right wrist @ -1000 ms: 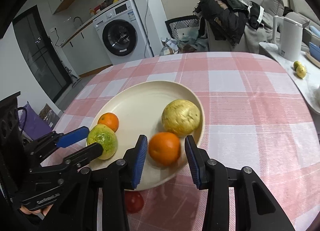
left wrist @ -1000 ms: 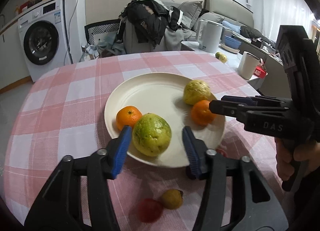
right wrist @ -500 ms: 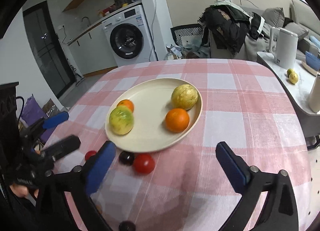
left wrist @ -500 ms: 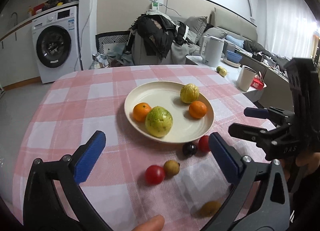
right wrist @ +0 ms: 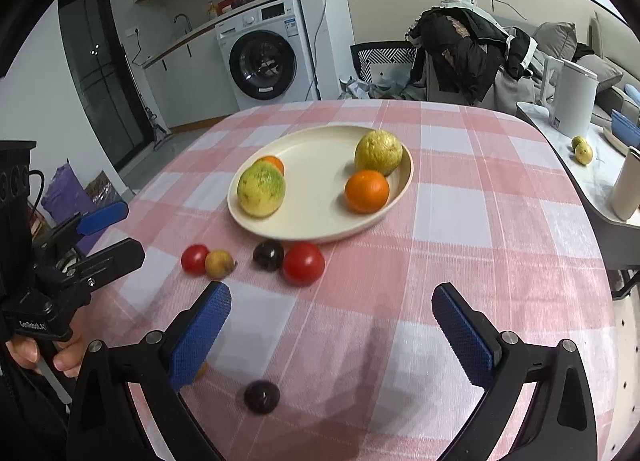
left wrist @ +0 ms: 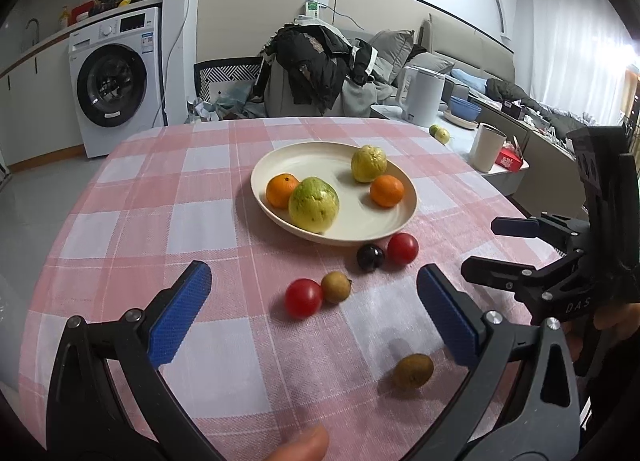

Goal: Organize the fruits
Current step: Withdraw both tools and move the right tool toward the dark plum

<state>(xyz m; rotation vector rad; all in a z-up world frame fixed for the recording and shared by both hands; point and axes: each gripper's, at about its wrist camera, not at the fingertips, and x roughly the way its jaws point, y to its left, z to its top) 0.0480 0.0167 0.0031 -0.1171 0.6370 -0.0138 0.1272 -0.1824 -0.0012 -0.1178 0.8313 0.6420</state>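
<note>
On the checked bench [left wrist: 132, 197], cream plate [left wrist: 316, 159] sits near centre, already loaded: green-yellow guava [left wrist: 314, 204] at its near edge, small orange [left wrist: 281, 190] touching it behind, a yellower guava [left wrist: 368, 163] at the far side with a second orange [left wrist: 386, 190] just in front. Larger fruit looks sorted.

Left out on the cloth, near side of the plate: dark plum [left wrist: 370, 257] and red tomato [left wrist: 402, 248] touching each other just off the rim; a second tomato [left wrist: 303, 298] touching a tan longan [left wrist: 336, 287] closer in; a brown fruit [left wrist: 412, 370] alone by the left claw. Right wrist view shows one more dark plum [right wrist: 261, 396] near that camera.

Left claw [left wrist: 316, 315] spread wide, nothing between the jaws, having just been opening. Right claw [right wrist: 330, 331] likewise spread and empty, jaws just opened.

Judgement: roughly halfway. Four pieces plated, about six small ones left to gather; plate has room in the middle.
</note>
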